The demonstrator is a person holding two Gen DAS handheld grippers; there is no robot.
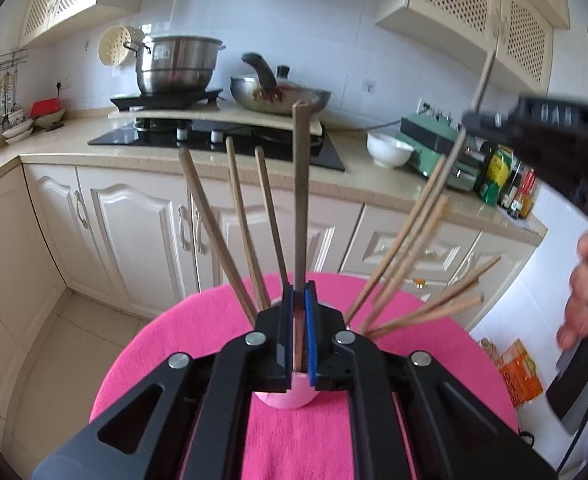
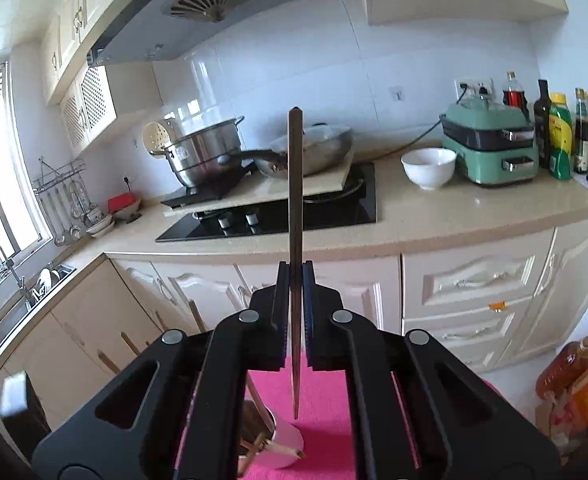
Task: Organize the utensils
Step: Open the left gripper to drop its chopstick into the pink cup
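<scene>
The left gripper had its jaws pinching a chopstick upright over the pink cup, which stood on the pink cloth with more chopsticks fanned out. The right gripper pinched another chopstick, tip above the cup. Each stick probably needed lowering straight, tip first, clear of the leaning ones.

Hot-pink cloth under a pale pink cup; brown chopsticks; beyond the cup, beige worktop, black hob.
</scene>
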